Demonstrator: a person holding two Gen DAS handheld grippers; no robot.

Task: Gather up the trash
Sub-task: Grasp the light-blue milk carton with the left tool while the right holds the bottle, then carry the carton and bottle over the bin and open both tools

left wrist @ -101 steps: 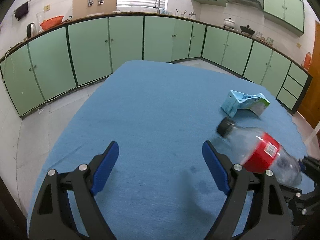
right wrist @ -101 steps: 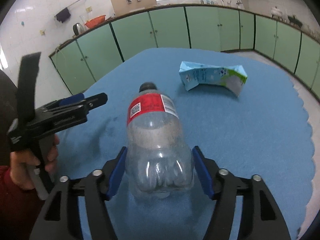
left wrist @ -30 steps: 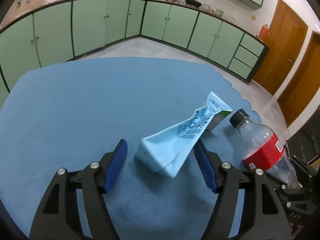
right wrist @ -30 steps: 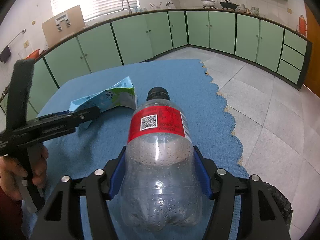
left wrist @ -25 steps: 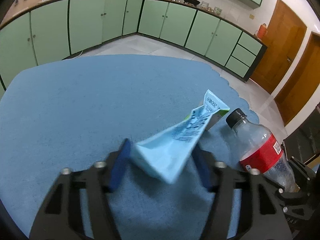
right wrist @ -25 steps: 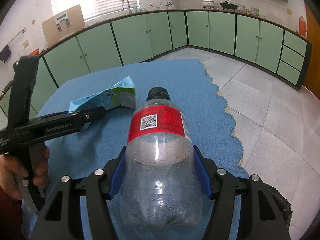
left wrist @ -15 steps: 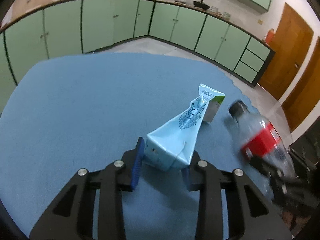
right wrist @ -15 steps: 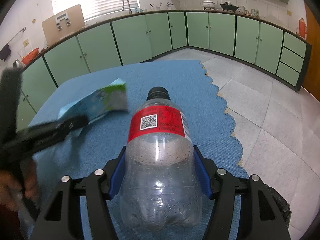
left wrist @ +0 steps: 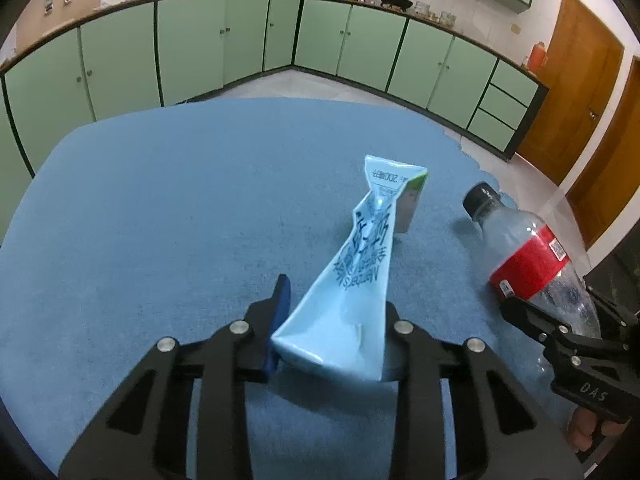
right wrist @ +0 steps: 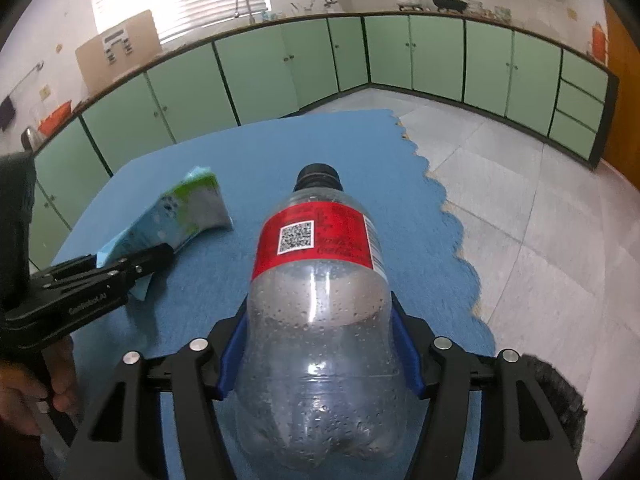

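Both jaws grip carton (left wrist: 352, 280), bottle (right wrist: 320, 300).

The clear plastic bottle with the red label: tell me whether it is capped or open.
Capped. The clear plastic bottle with the red label carries a black screw cap on its neck, seen in both wrist views.

The right claw (left wrist: 532, 316) reads "DAS", the crushed carton (left wrist: 360, 272) "200", the left claw (right wrist: 132, 264) "GenRobot.AI".

Glossy paper carton (left wrist: 352, 280), clear plastic bottle (right wrist: 320, 320), matt cloth (left wrist: 160, 220)
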